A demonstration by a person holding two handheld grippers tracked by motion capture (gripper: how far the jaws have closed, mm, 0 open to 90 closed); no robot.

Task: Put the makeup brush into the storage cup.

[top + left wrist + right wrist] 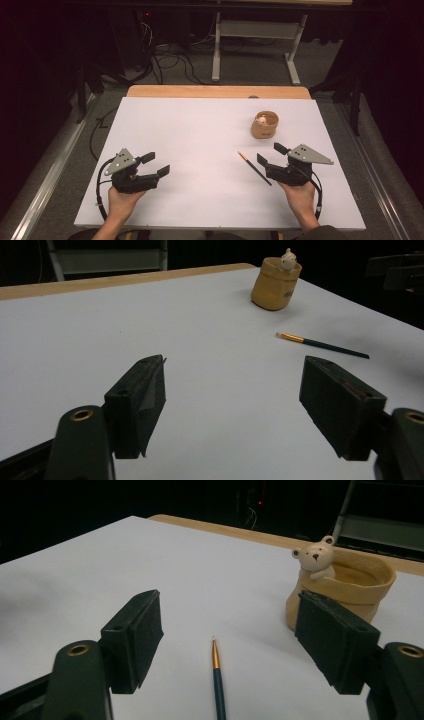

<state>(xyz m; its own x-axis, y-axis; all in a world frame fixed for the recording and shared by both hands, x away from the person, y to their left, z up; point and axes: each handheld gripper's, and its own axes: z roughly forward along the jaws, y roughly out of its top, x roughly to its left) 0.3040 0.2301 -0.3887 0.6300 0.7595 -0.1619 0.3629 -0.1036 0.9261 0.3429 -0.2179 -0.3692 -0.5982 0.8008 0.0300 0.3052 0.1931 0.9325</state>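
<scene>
No text can be read in any of the views. The tan pot (276,284) carries a small dark mark low on its side, facing the brush (322,345) in the left gripper view, but it is too small and blurred to make out as letters or a sign. The brush handle shows no legible print.

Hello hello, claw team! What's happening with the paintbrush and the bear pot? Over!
Both claws open, empty: left claw, right claw. Paintbrush flat on the white table, just ahead of right claw. Bear pot upright beyond. Nothing in between.
</scene>
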